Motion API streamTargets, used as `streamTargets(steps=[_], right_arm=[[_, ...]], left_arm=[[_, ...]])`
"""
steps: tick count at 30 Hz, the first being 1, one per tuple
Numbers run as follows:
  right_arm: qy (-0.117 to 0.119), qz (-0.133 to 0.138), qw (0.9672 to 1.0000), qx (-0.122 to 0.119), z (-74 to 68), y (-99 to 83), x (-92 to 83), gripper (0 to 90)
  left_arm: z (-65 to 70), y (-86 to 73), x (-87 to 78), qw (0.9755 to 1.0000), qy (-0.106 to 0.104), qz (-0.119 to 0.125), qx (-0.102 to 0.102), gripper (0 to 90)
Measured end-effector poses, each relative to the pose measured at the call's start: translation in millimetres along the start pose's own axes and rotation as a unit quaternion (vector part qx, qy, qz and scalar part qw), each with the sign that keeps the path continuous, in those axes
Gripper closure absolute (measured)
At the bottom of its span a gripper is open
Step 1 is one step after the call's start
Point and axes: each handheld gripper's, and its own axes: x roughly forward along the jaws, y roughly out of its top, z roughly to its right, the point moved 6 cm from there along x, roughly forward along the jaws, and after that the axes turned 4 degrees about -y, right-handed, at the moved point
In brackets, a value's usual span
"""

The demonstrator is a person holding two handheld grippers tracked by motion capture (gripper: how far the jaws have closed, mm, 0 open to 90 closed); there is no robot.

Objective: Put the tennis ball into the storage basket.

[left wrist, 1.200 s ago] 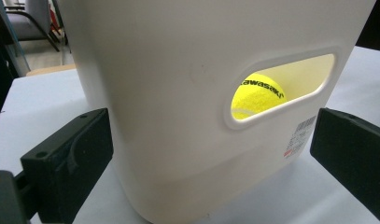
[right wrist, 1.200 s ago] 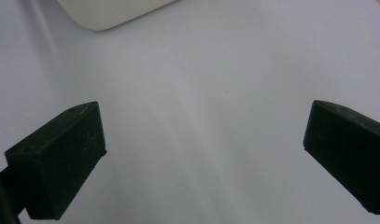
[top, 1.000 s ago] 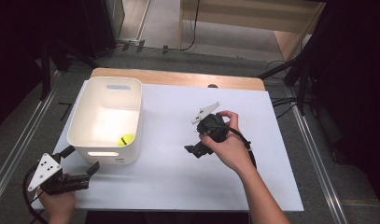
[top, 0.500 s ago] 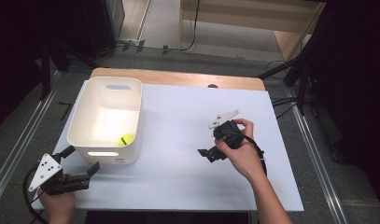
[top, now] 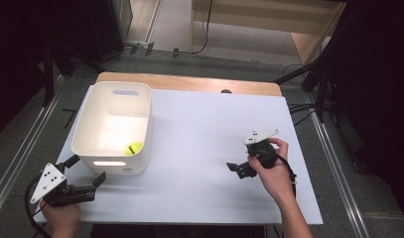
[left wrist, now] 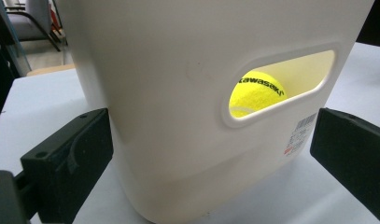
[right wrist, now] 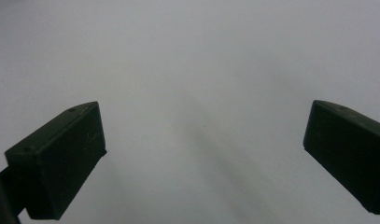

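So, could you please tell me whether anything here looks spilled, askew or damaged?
Nothing stands out. The white bin sits upright on the table, the tennis ball rests inside it, and both tongs are open and hold nothing.

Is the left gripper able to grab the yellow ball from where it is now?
Probably not. The left gripper sits low outside the white bin, whose wall stands between it and the tennis ball. The handle slot looks too narrow. It would need to go over the rim.

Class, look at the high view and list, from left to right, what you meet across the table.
left gripper → white bin → tennis ball inside the bin's right corner → right gripper → the hand holding it.
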Motion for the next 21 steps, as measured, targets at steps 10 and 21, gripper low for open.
streamTargets(steps=[10,21], right_arm=[[-0.017,0.064,0.9972,0.034,12.1,-38.7,-7.0,0.0],[-0.027,0.132,0.9885,0.069,28.1,-78.6,-23.5,0.0]], left_arm=[[-1.4,0.3,-1.5,1.0,-0.001,0.003,-0.005,0.0],[-1.4,0.1,-1.0,1.0,-0.002,0.004,-0.005,0.0]])
